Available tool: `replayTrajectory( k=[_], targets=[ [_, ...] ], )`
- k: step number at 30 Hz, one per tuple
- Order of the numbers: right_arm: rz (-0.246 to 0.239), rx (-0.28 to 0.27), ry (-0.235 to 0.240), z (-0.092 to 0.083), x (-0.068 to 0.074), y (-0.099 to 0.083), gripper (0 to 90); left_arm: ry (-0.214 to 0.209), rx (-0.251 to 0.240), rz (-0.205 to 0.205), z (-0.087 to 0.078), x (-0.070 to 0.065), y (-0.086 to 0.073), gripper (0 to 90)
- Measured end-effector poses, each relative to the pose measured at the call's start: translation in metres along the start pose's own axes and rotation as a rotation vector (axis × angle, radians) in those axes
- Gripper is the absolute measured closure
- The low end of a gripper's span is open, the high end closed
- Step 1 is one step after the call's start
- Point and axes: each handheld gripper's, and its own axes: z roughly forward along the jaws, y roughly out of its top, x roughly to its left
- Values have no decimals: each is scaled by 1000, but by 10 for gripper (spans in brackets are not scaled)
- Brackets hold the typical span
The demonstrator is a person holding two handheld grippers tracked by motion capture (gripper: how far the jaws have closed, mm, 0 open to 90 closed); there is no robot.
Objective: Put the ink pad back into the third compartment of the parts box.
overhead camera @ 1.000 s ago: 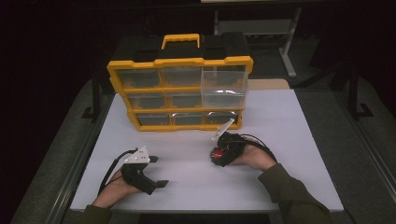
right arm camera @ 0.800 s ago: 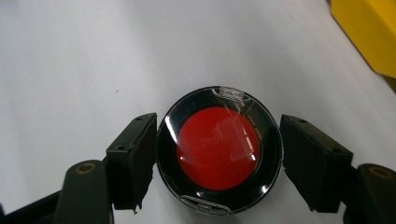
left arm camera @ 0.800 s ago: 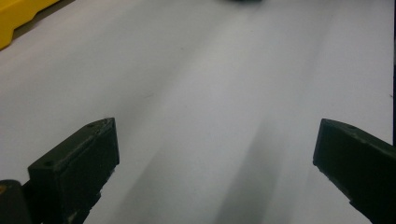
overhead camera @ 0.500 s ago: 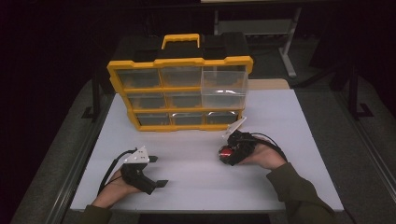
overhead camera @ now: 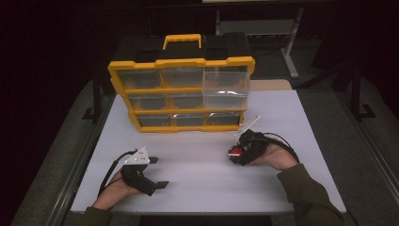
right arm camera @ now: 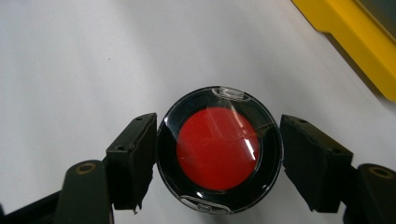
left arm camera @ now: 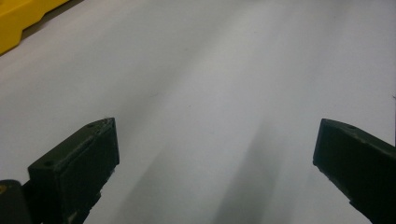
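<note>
A round black case (right arm camera: 219, 149) with a red centre and a clear lid sits between the jaws of my right gripper (right arm camera: 219, 156), which is shut on its sides. In the high view this gripper (overhead camera: 236, 153) hovers low over the white table (overhead camera: 202, 193), right of centre, in front of the right end of the yellow organizer box (overhead camera: 181, 89); the red case (overhead camera: 234, 151) shows at its tip. My left gripper (overhead camera: 159, 172) rests near the front left of the table. In its own view the left gripper (left arm camera: 215, 158) is wide open, with bare table between the jaws.
The organizer stands at the back of the table, with a yellow handle and three rows of clear drawers. Its yellow edge shows in the right gripper view (right arm camera: 355, 42) and the left gripper view (left arm camera: 18, 18). Dark floor surrounds the table.
My right gripper has moved to the right with the red case in it. The left gripper has stayed where it was.
</note>
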Motion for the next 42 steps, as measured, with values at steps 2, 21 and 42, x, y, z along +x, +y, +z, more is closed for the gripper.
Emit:
replayTrajectory(
  k=[2,21,42],
  targets=[
    [6,1,-3,-3,-2,-3,287,0,0,2,0,0,0,0],
    [81,-9,-11,-32,-19,-26,287,1,0,5,1,0,0,0],
    [86,11,14,-60,-27,-14,288,4,-1,4,0,0,1,0]
  ],
)
